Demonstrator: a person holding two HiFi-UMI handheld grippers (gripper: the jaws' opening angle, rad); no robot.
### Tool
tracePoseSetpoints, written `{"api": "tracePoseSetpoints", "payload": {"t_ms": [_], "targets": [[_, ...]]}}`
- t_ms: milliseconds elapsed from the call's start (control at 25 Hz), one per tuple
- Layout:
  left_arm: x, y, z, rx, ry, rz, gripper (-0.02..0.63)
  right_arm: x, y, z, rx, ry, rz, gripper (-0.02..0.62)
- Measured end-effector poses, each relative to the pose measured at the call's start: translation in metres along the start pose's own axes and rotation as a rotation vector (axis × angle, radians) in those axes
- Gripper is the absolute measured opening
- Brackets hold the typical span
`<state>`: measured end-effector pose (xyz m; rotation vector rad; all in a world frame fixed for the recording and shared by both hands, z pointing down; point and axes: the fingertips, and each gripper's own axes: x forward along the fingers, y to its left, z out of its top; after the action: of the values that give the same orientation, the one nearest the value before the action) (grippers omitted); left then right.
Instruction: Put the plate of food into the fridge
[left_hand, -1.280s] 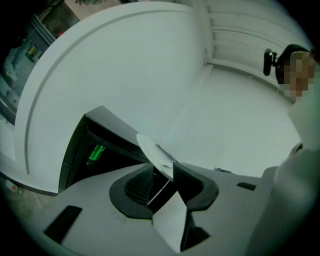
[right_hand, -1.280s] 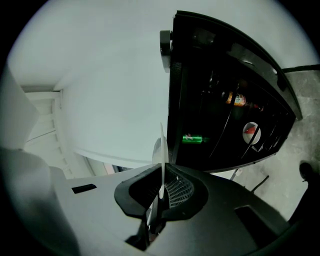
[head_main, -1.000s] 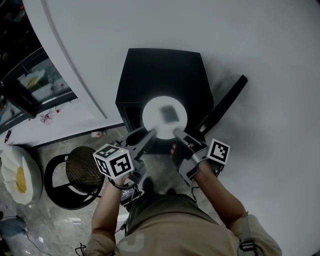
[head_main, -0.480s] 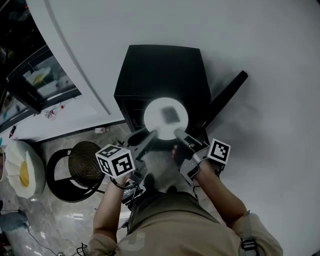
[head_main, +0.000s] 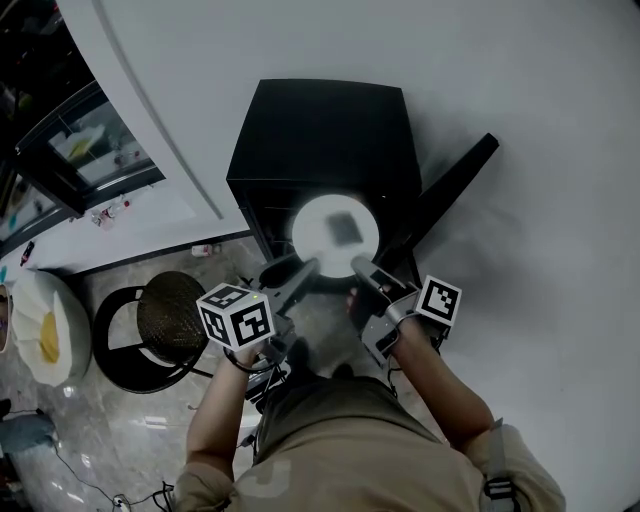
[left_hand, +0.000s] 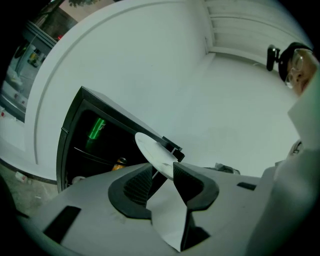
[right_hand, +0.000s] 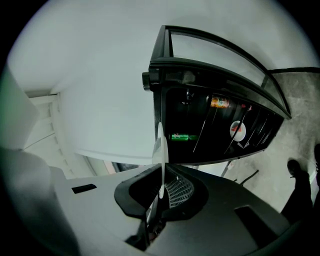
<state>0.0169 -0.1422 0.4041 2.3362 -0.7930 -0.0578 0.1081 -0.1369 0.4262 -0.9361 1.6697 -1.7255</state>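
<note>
In front of the open fridge (head_main: 320, 130), I hold the plate of food (head_main: 318, 240), the jaws of my left gripper (head_main: 306, 268) and right gripper (head_main: 360, 268) both pinching its rim, and next I must slide it in flat onto a shelf.

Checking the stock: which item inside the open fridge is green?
The long drink container nearest the plate's edge in the right gripper view. The others are an orange-topped item and a red-and-white item.
</note>
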Motion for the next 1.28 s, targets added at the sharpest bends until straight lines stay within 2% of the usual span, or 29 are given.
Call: {"api": "tracePoseSetpoints", "payload": {"t_ms": [560, 1280], "targets": [[0.006, 0.023, -0.013, -0.029, 0.049, 0.031, 0.129, 0.014, -0.023, 0.002, 0.029, 0.023, -0.027, 0.029], [0.012, 0.035, -0.021, -0.049, 0.104, 0.012, 0.129, 0.016, -0.036, 0.004, 0.029, -0.002, -0.074, 0.029]]}}
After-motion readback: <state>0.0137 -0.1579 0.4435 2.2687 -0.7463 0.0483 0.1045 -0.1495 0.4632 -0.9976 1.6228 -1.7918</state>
